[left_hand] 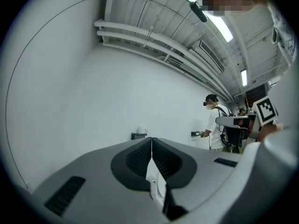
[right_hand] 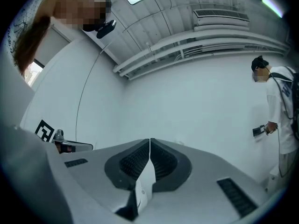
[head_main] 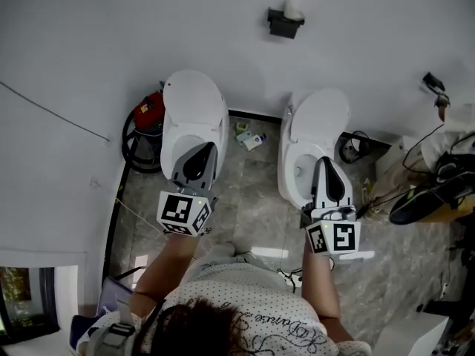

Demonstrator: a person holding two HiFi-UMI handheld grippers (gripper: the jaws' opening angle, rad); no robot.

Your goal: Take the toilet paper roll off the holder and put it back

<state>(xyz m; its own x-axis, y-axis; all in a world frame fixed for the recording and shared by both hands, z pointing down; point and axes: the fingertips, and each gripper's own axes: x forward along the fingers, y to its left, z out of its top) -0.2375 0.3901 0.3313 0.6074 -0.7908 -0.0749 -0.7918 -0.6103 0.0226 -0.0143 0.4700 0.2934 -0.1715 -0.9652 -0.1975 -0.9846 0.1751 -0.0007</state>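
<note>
- Where the left gripper point(left_hand: 152, 142) points at the far wall point(head_main: 148, 28), its jaws are pressed together with nothing between them.
- Its marker cube point(head_main: 183, 212) sits at the near end, just ahead of the person's left hand.
- The right gripper point(right_hand: 150, 143) is likewise closed tight and empty, its ribbed pads meeting along one thin line.
- Its own cube point(head_main: 335, 237) is at its near end, and the two grippers are held well apart, side by side.
- In the head view the left gripper hangs over the left toilet point(head_main: 194, 106) and the right gripper over the right toilet point(head_main: 315, 121).
- Between the toilets, a few small packets point(head_main: 251, 138) lie on the stone floor point(head_main: 252, 206) near the wall.
- Left of the left toilet stands a red thing point(head_main: 152, 108) ringed by a black hose.
- The roll point(head_main: 294, 9) sits on the dark holder point(head_main: 285, 24), fixed to the far wall beyond both toilets and well away from both grippers.
- From the left gripper view the holder shows just past the closed jaw tips, small and far.
- Another person point(left_hand: 216, 125) in a white shirt stands at the wall to the right.
- Dark clutter and cables lie on the floor at the far right; I cannot tell what they are.
</note>
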